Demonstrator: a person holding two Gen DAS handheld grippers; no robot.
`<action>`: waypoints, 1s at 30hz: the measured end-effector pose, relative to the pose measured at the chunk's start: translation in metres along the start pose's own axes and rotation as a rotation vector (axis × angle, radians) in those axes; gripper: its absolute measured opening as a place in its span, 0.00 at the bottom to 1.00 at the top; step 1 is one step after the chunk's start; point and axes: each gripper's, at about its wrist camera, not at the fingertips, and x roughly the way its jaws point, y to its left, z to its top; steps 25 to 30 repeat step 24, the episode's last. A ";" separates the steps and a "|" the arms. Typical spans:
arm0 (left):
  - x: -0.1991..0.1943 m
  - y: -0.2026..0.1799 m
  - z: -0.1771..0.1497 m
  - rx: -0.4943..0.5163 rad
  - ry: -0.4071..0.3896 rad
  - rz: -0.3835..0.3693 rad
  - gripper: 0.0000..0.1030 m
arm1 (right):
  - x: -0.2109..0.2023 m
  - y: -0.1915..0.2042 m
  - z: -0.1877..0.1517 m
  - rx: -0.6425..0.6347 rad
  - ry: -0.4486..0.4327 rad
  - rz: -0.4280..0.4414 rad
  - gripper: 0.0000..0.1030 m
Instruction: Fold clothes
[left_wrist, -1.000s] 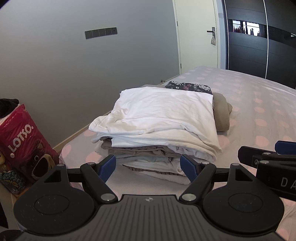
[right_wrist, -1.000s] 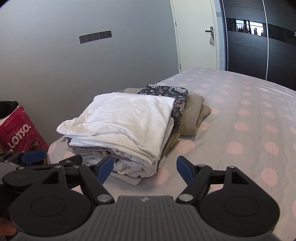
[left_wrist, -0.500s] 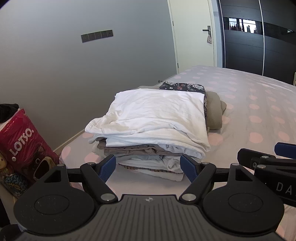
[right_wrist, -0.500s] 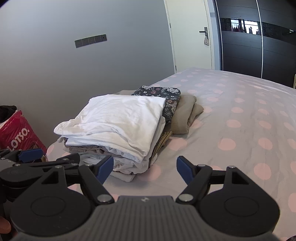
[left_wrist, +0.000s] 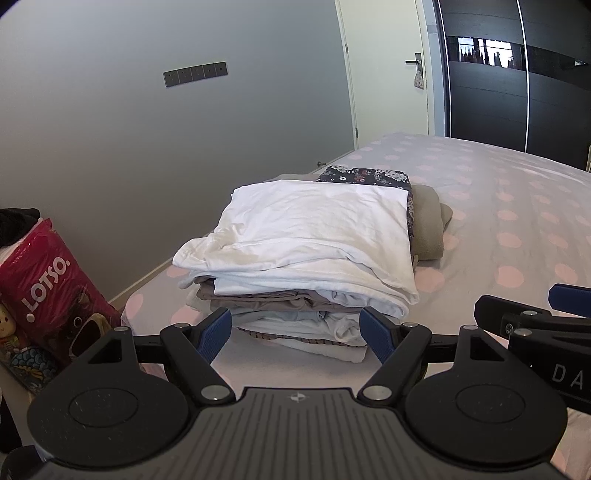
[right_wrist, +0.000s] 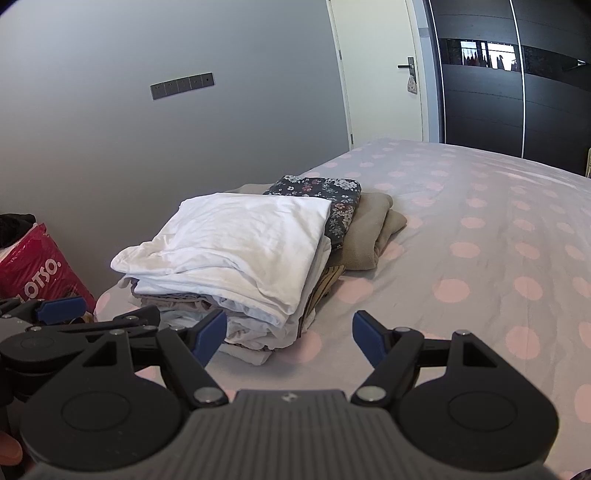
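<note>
- Two grippers are seen: the left gripper (left_wrist: 295, 334) and the right gripper (right_wrist: 289, 336), both with blue pads spread wide and nothing pinched between them
- Two piles of folded clothes are counted on the bed (right_wrist: 480, 229), which is covered by a grey sheet dotted with pink spots
- The nearer one, the tall stack (left_wrist: 295, 295), is made of quite a few layers (exact count can't be told): white, pale grey and taupe pieces, a striped edge near the bottom, all topped by a white shirt (left_wrist: 314, 229) that's folded flat but a bit wrinkled, its near-left corner drooping over the edge
- Behind it, touching or just about, a floral garment (right_wrist: 325, 195) in dark fabric is laid on a folded beige piece (right_wrist: 373, 232)
- The tall stack is sat near the bed's corner by the grey wall; in the left wrist view it's framed right between the open fingers, just ahead and not touched
- In the right wrist view the stack is found ahead and to the left, behind the left fingertip, with bare sheet in the gap
- One red bag (left_wrist: 48, 284) marked LOTSO is parked beside the bed on the left
</note>
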 end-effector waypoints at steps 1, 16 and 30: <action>0.000 0.000 0.000 0.000 0.000 0.001 0.74 | 0.000 0.000 0.000 0.000 0.000 0.001 0.75; -0.001 0.001 0.000 0.010 -0.001 0.006 0.73 | 0.002 0.003 0.000 -0.002 0.002 0.003 0.75; -0.001 0.002 -0.001 0.001 -0.003 -0.001 0.72 | 0.002 0.004 0.000 -0.001 0.000 0.005 0.75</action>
